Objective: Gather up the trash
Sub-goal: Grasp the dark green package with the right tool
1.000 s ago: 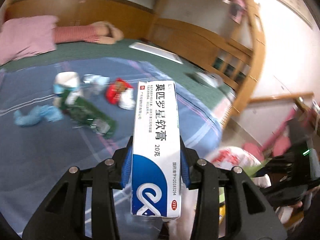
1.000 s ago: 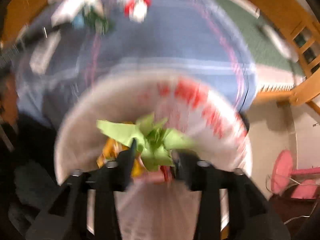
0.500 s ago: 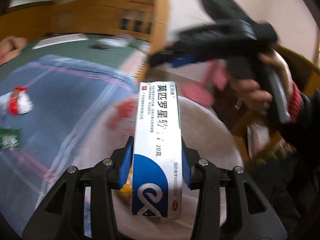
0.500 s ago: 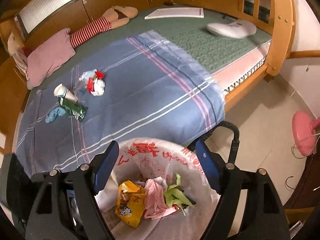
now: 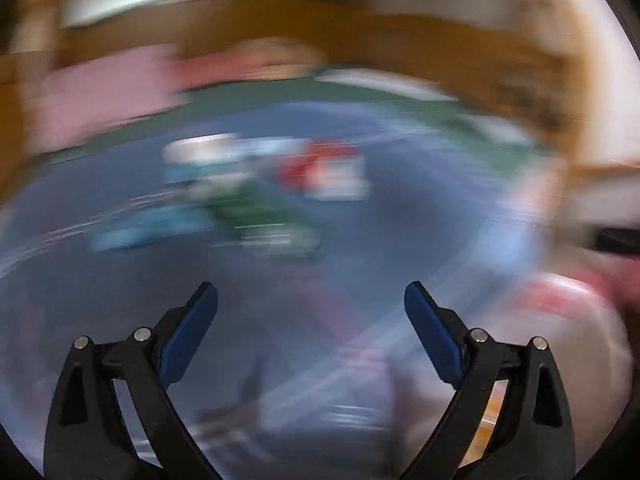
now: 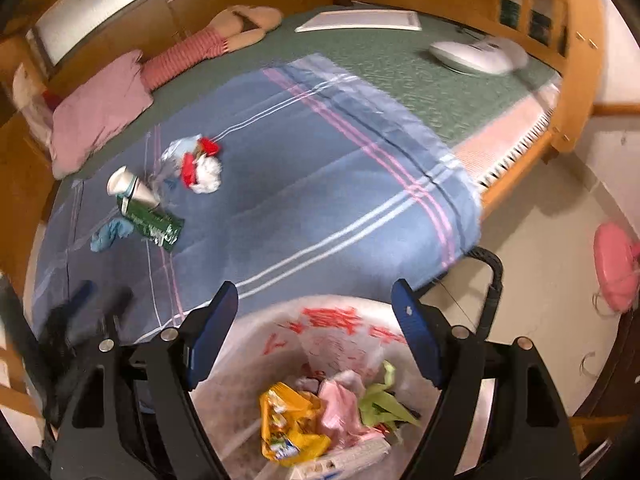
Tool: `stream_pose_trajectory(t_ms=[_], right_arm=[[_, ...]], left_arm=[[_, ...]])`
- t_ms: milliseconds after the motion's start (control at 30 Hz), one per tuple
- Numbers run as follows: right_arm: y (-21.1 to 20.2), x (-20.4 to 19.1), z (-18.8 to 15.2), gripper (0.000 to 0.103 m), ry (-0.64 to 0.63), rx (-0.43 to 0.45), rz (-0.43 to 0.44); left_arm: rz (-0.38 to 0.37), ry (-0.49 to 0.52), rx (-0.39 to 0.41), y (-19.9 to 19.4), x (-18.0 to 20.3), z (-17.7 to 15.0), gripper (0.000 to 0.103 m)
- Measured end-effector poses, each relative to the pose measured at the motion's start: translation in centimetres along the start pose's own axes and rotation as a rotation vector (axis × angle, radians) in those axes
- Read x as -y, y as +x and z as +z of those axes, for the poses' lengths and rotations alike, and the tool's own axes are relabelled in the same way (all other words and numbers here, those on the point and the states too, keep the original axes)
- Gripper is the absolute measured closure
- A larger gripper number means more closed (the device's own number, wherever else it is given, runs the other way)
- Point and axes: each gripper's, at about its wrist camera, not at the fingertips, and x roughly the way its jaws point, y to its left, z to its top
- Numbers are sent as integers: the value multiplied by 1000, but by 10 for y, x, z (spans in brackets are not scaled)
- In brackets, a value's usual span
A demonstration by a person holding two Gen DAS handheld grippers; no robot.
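Left gripper (image 5: 311, 304): fingers (image 5: 188, 340) spread wide and opening, nothing between them. A second ago and half a second ago they clamped a blue-and-white ointment box upright; that box is gone from them now.
Left view: heavily smeared by motion; it faces the bed's blue plaid blanket (image 5: 400, 248) and the litter on it, where half a second ago it faced the bin.
Right gripper (image 6: 314, 296): fingers (image 6: 212, 332) stand well apart and empty, above the bin. A second ago they pinched green paper; half a second ago they were already apart.
Bin (image 6: 472, 432): lined with a white bag with red print (image 6: 332, 320), on the floor just beside the bed's foot.
Bin contents: yellow snack bag (image 6: 288, 420), pink crumpled paper (image 6: 340, 404), green paper (image 6: 380, 404), and a white box (image 6: 344, 460) at the bottom edge, which was not there half a second ago.
Trash still on the blanket: paper cup (image 6: 132, 188), green wrapper (image 6: 154, 226), blue crumpled scrap (image 6: 110, 234), red-and-white wrapper (image 6: 202, 168), clustered near the pink pillow (image 6: 100, 120); same places as half a second ago.
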Motion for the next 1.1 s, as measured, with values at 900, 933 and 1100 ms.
stream_pose_trajectory(t_ms=[900, 933, 1100], right_arm=[[206, -264, 37, 63, -593, -175, 142], [203, -265, 36, 65, -588, -191, 159], [183, -263, 17, 65, -542, -332, 337]], left_arm=[[343, -788, -128, 11, -171, -33, 7], [344, -805, -124, 10, -173, -35, 7], [356, -854, -99, 3, -177, -39, 7]])
